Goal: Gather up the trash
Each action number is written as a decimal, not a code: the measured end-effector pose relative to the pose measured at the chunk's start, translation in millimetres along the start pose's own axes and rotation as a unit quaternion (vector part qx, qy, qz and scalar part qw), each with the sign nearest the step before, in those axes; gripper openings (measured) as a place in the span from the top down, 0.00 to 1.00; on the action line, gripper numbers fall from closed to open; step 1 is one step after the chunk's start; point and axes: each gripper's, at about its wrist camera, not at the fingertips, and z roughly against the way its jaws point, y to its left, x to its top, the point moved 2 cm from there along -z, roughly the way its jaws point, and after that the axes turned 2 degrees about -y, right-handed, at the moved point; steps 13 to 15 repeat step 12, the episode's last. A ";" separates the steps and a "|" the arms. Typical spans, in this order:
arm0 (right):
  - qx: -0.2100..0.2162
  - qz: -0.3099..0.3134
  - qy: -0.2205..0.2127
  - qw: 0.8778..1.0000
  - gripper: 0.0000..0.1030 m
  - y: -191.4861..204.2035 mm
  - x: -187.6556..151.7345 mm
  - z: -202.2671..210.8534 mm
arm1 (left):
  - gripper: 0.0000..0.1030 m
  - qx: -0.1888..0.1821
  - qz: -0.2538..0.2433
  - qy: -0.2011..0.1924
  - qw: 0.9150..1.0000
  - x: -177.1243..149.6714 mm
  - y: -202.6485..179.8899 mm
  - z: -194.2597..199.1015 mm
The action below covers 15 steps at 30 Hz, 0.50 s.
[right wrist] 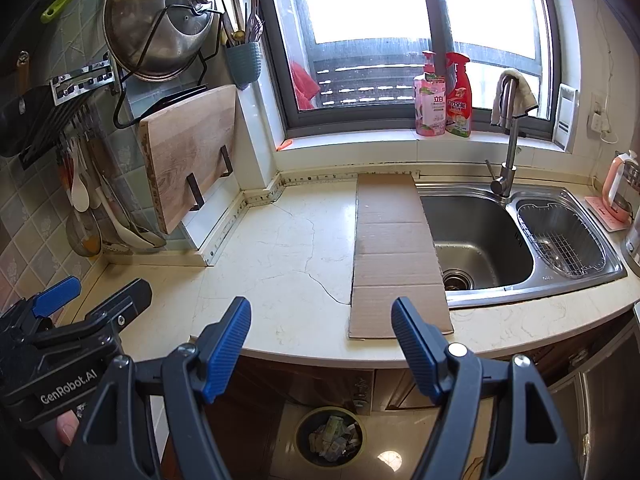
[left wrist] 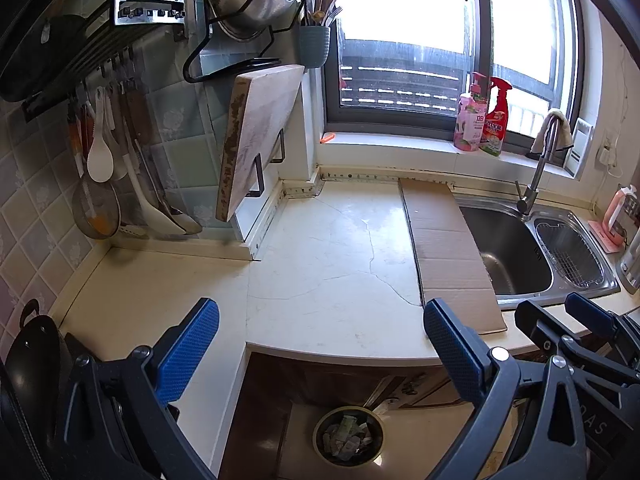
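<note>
A round trash bin (left wrist: 347,435) with paper scraps inside stands on the floor below the counter edge; it also shows in the right wrist view (right wrist: 330,436). A flat strip of brown cardboard (left wrist: 448,248) lies on the white counter beside the sink, partly over the basin; it also shows in the right wrist view (right wrist: 396,256). My left gripper (left wrist: 320,320) is open and empty, held above the counter's front edge. My right gripper (right wrist: 320,320) is open and empty, its right finger over the cardboard's near end. The left gripper shows at the left of the right wrist view (right wrist: 88,288).
A steel double sink (right wrist: 520,240) with faucet (right wrist: 506,152) lies right. A cutting board (right wrist: 188,156) leans at the back left under hanging pot lids and utensils. Two cleaner bottles (right wrist: 444,96) stand on the windowsill. A black pan (left wrist: 32,356) sits at the near left.
</note>
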 end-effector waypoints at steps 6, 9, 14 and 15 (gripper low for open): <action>-0.001 0.000 0.000 1.000 0.29 -0.2 0.2 -0.7 | 0.03 0.003 -0.002 -0.003 1.000 0.8 -2.1 -0.8; 0.001 0.000 0.002 1.000 0.29 -1.5 0.3 -1.7 | 0.03 0.006 0.000 -0.001 1.000 1.3 -6.9 -3.4; 0.004 0.001 0.005 1.000 0.29 -5.6 1.3 -5.0 | 0.03 0.009 0.004 0.002 1.000 1.1 -11.6 -4.9; 0.004 0.001 0.005 1.000 0.29 -5.6 1.3 -5.0 | 0.03 0.009 0.004 0.002 1.000 1.1 -11.6 -4.9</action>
